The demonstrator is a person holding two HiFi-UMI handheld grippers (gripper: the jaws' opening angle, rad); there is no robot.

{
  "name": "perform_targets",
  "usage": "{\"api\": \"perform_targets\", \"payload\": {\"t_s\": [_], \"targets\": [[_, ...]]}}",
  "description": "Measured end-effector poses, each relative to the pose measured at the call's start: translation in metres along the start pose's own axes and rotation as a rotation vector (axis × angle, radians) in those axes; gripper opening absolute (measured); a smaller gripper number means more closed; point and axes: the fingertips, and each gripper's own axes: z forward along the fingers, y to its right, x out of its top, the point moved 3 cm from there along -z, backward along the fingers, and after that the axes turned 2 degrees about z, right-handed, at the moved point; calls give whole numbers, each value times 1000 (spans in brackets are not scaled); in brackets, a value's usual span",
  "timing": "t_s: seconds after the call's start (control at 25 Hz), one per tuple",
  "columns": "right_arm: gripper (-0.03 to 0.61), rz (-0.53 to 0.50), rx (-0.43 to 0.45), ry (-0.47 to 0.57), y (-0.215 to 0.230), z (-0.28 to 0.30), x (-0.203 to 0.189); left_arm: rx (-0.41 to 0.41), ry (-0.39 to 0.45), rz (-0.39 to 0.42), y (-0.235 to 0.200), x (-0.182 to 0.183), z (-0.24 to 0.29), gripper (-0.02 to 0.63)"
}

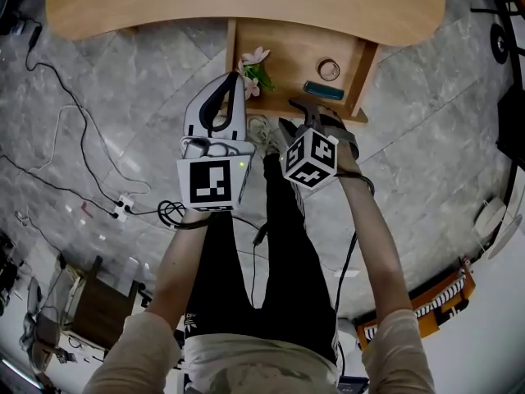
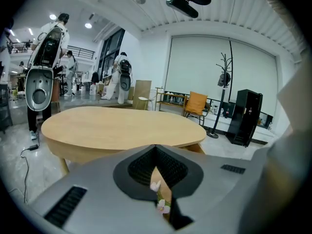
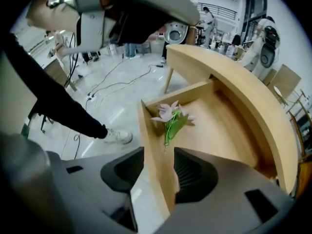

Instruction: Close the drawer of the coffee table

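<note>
Straddles the near front panel (image 3: 148, 130) of the open drawer (image 3: 214, 126) with the right claw (image 3: 155, 156) spread, left claw (image 2: 157, 172) pressed together, ready to push it under the worktop (image 1: 246, 2).

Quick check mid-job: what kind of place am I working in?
Probably an open office or lab lounge: a wooden coffee table on grey marble-look floor, an orange chair and coat stand by a blind-covered window wall, and cables trailing around.

Open wooden drawer (image 1: 287, 54), flower (image 1: 254, 71), ring (image 1: 329, 70), teal bar (image 1: 324, 90) inside
</note>
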Motion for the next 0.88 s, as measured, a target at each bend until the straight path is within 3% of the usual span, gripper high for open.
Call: {"api": "perform_targets", "payload": {"t_s": [0.36, 0.44, 0.56, 0.88], "targets": [[179, -219, 4, -178, -18, 40, -30, 4, -70, -5, -8, -26, -5, 8], [170, -242, -10, -189, -19, 44, -31, 7, -78, -10, -10, -30, -7, 8], [92, -257, -44, -197, -15, 48, -31, 8, -85, -14, -12, -33, -9, 8], [91, -303, -3, -214, -14, 49, -27, 25, -73, -27, -17, -27, -8, 8]]}}
